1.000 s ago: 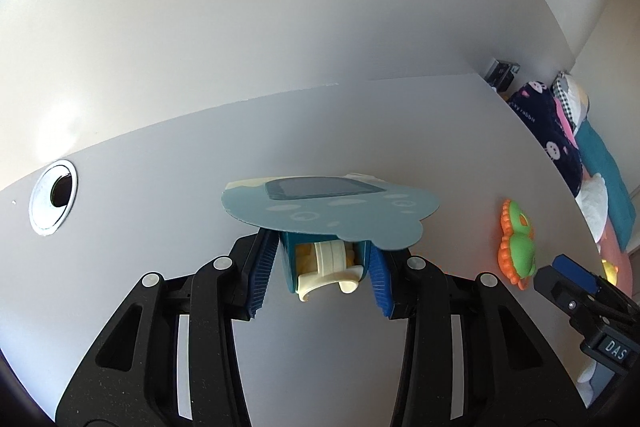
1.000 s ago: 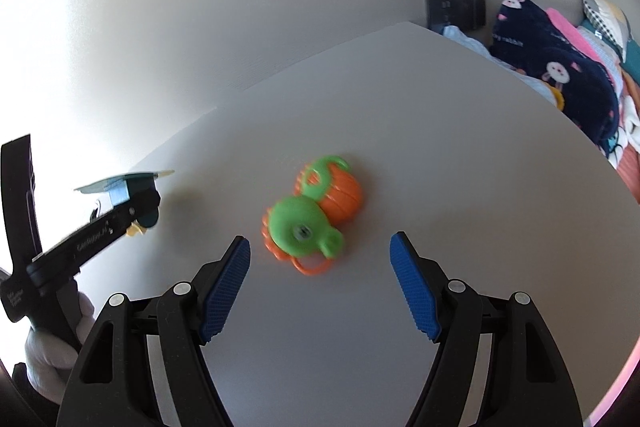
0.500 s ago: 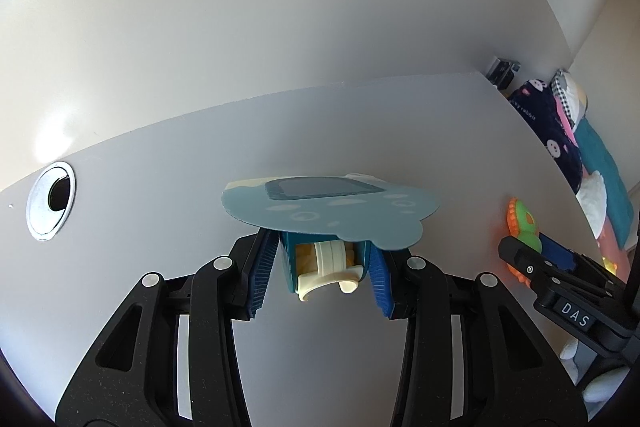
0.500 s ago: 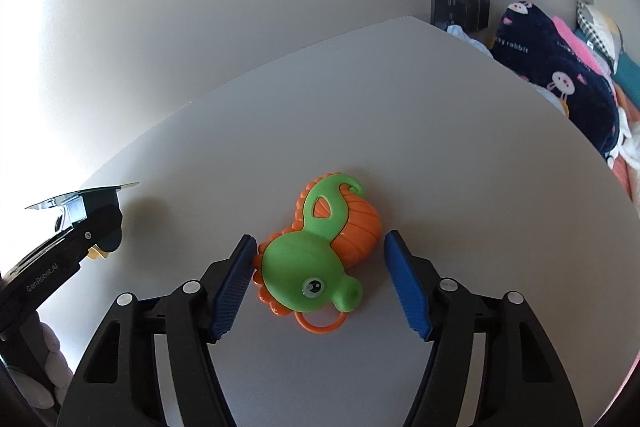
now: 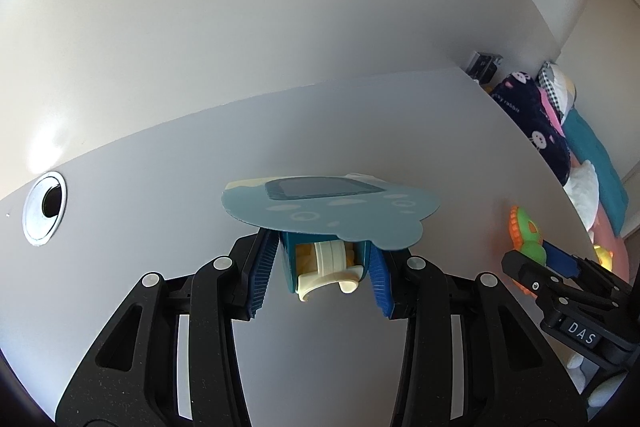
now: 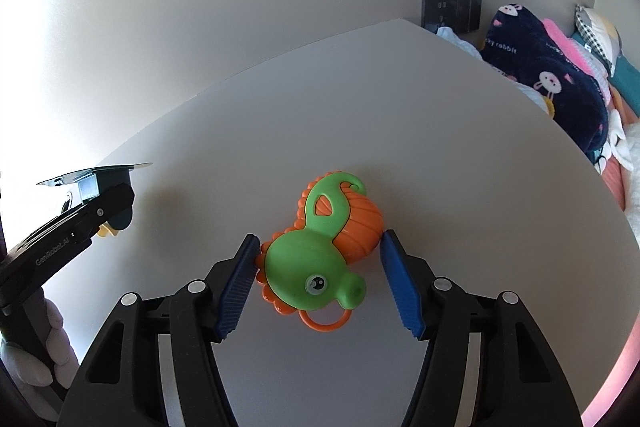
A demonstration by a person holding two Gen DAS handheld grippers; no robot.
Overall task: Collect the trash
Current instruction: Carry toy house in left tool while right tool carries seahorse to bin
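My left gripper [image 5: 320, 269] is shut on a teal toy with a flat blue cloud-shaped top [image 5: 332, 207] and cream and yellow parts underneath, held above the white table [image 5: 280, 131]. It also shows at the left of the right wrist view [image 6: 100, 195]. A green and orange seahorse toy [image 6: 324, 247] lies on the table between the blue pads of my right gripper [image 6: 318, 279]. The left pad touches its orange frill and the right pad its orange body. The toy [image 5: 526, 231] and my right gripper [image 5: 560, 271] show at the right of the left wrist view.
A round metal cable grommet [image 5: 44, 205] sits in the table at the left. Past the table's right edge lies a bed with a navy rabbit-print blanket [image 6: 560, 83] and pillows. A dark wall panel [image 6: 450, 11] is at the table's far corner.
My right gripper has moved forward over the seahorse toy and its jaws have narrowed until the pads reach the toy's sides. My left gripper holds the teal toy almost still.
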